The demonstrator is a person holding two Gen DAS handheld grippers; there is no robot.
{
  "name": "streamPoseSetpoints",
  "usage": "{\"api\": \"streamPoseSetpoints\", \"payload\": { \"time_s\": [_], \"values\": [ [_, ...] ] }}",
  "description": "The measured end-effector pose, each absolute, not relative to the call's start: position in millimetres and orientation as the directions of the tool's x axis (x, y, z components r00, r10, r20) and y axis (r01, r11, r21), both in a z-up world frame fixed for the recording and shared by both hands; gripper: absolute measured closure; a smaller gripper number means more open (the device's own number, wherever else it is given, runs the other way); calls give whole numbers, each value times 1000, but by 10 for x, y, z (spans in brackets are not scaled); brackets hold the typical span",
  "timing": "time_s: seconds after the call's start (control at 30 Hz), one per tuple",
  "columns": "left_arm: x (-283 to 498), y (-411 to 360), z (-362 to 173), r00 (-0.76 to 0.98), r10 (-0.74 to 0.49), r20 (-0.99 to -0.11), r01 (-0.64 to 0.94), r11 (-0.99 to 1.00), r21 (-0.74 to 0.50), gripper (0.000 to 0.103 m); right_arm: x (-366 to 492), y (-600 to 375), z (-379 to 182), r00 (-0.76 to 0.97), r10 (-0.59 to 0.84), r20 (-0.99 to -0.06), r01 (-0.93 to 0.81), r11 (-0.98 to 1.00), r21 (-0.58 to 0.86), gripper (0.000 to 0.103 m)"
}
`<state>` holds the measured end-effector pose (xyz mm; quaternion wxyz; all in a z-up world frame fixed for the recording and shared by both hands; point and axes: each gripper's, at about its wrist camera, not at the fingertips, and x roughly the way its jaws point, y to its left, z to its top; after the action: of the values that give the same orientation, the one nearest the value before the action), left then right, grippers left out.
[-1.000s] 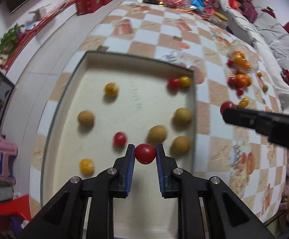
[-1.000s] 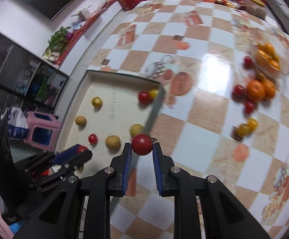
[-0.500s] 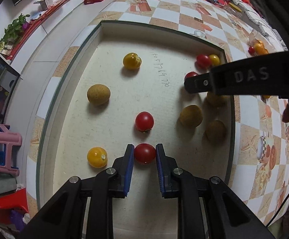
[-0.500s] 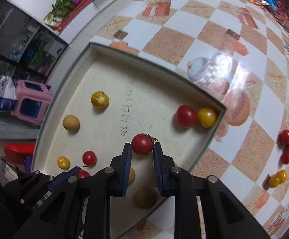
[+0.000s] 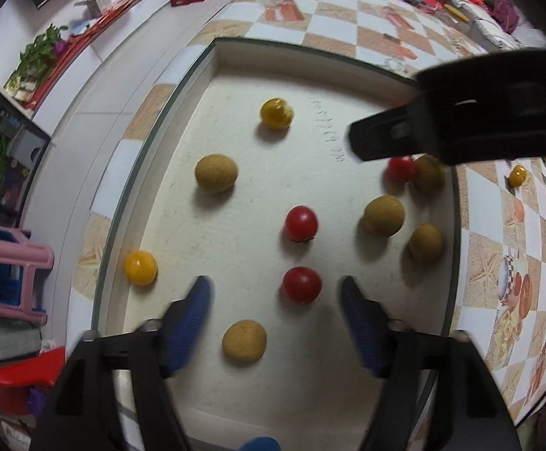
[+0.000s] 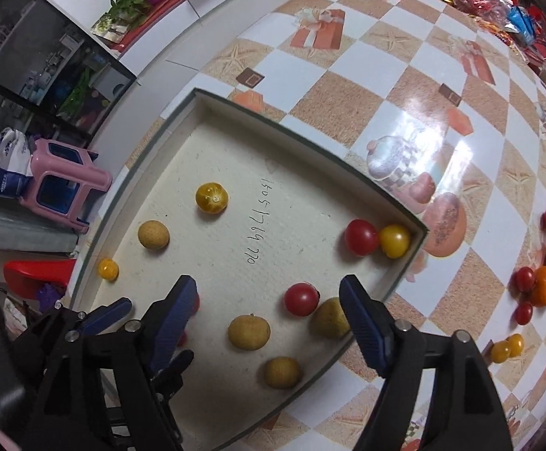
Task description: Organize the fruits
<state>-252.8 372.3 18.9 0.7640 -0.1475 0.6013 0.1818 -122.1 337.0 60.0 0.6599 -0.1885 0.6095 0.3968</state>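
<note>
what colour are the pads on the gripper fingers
Blue, ribbed pads on black fingers; clearest in the right wrist view.

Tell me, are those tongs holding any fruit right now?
No. Both tongs are opening: a red tomato lies free in the tray between the left tongs, another between the right tongs.

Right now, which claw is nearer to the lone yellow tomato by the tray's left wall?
Left. The left claw hangs just beside the yellow tomato; the right claw is farther off, across the tray.
</note>
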Motion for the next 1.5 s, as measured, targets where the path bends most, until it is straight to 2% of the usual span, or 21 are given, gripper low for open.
{"api": "streamPoseSetpoints", "payload": {
  "time_s": [0.13,0.23,0.3,0.6,0.93,1.5],
  "values": [
    [-2548,3735,283,231,112,-966,-469,883,-10,11,-1280,3300,685,-50,274,-960,-753,621,217,15],
    [-2531,3709,322,226,113,-968,-463,886,-5,11,-1336,3234,731,-44,264,-964,-748,630,207,1],
    [-2517,3690,336,210,111,-971,-456,890,3,0,-1362,3198,760,-39,259,-965,-745,636,201,0],
    [-2540,3667,537,189,154,-970,-449,892,54,0,-1377,3037,923,-11,235,-972,-713,679,172,0],
    [-2680,3561,699,134,63,-989,-399,917,5,0,-1627,2869,1071,-27,177,-984,-731,667,140,0],
    [-2736,3456,813,124,83,-989,-357,934,34,0,-1761,2817,1140,-25,142,-990,-756,645,112,0]
  ]
}}
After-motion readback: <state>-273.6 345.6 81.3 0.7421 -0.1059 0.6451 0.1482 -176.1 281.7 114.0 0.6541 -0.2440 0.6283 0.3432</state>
